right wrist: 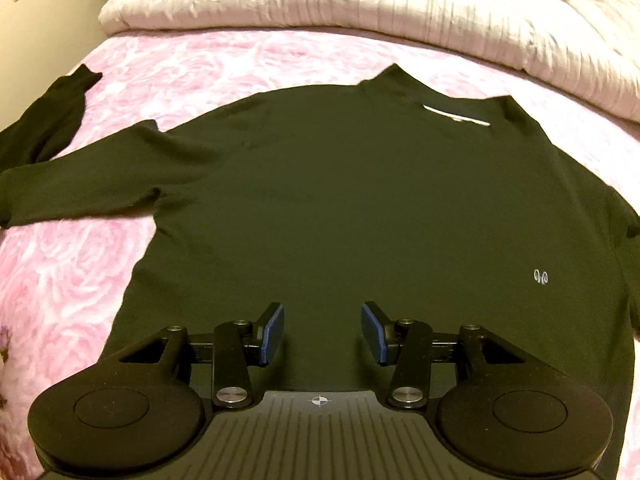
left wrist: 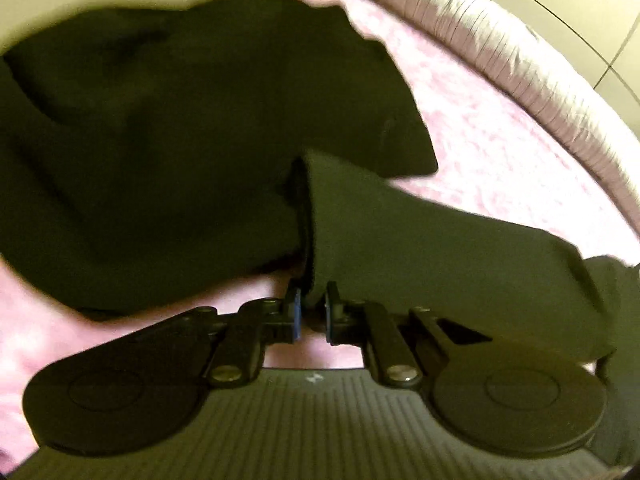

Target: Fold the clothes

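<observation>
One black long-sleeved sweater [right wrist: 340, 200] lies spread flat on a bed, on a pink rose-patterned bedspread [right wrist: 200, 68]. In the right wrist view its body fills the middle of the bed, neck opening toward the far edge, with one white label strip [right wrist: 456, 116] inside the collar and one small pale embroidered logo [right wrist: 541, 277] on the chest toward the right. One sleeve [right wrist: 60, 188] runs out toward the left edge of the bed, doubles back, and its cuff end [right wrist: 80, 80] lies toward the far left corner. One rolled pale quilted duvet [right wrist: 360, 12] lies along the far edge of the bed, beyond the collar.

The left claw [left wrist: 312, 316] is pressed nearly together, its two blue-faced pads pinching a folded edge of the sweater's black fabric [left wrist: 320, 240]. The cloth rises from the pads and drapes to both sides, above the pink bedspread [left wrist: 480, 140]. This view is blurred, so which part of the garment is pinched cannot be told. The duvet [left wrist: 500, 40] curves along the bed's far right edge here.

The right claw [right wrist: 322, 334] is spread wide, its two blue pads well apart, over the near hem area of the sweater's body, with nothing between them.
</observation>
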### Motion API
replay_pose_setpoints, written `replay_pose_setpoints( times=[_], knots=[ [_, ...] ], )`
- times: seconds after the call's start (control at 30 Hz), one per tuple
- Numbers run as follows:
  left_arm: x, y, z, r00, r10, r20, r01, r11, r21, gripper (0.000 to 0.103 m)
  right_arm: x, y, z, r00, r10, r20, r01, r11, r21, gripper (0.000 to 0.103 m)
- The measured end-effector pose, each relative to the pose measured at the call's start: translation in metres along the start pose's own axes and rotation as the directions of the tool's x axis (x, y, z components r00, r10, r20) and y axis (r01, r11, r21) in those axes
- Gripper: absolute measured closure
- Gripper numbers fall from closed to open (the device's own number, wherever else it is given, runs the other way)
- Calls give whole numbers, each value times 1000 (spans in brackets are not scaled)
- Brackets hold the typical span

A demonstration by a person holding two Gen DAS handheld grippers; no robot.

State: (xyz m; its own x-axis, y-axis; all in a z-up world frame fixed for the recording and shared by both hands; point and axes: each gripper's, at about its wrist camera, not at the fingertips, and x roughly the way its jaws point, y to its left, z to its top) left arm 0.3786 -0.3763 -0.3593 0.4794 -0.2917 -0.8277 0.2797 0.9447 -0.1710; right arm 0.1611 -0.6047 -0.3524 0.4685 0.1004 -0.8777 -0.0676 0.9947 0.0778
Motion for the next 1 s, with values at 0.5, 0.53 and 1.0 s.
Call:
replay_pose_setpoints(
  times=[0.5, 0.53, 1.0],
  knots=[
    [-44, -3, -14, 998, 40, -50, -38, 998, 40, 80, -55, -1, -10, 998, -53, 17, 50, 988, 145, 56],
    [-53, -6, -15, 998, 32, -50, -29, 998, 53, 75, -64, -6, -14, 998, -61, 15, 57, 982, 182, 56],
    [-192, -130, -77, 988, -153, -16, 149, 927, 344, 43, -204, -66, -86, 980, -200, 22, 163, 855, 492, 39]
  ],
)
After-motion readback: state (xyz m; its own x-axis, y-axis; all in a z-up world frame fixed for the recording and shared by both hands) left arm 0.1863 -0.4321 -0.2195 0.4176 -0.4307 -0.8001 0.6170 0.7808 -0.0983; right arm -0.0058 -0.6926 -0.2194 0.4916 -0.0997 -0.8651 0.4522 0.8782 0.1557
